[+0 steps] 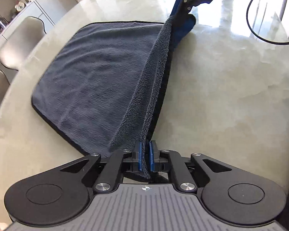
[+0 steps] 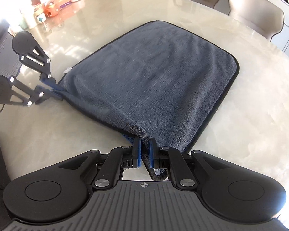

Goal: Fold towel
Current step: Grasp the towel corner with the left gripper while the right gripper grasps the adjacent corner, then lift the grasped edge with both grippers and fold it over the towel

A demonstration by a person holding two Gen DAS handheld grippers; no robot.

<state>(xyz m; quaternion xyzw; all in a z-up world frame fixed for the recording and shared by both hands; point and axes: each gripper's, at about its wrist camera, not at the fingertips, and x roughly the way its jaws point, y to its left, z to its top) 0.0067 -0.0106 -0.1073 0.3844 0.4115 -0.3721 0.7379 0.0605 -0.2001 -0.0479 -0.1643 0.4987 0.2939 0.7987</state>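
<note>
Lying across the pale stone table (image 2: 240, 115), the grey towel (image 2: 154, 73) is spreading flat over most of its area, while one edge is rising off the surface between two grips. The left gripper (image 1: 145, 157) is pinching that raised edge at one corner, its blue pads pressed on the cloth. The right gripper (image 2: 144, 154) is clamping the neighbouring corner, a dark hem loop hanging behind its fingers. Beige chairs (image 2: 256, 9) are standing around the table, and boxes and jars (image 2: 54, 3) are crowding its far side.
</note>
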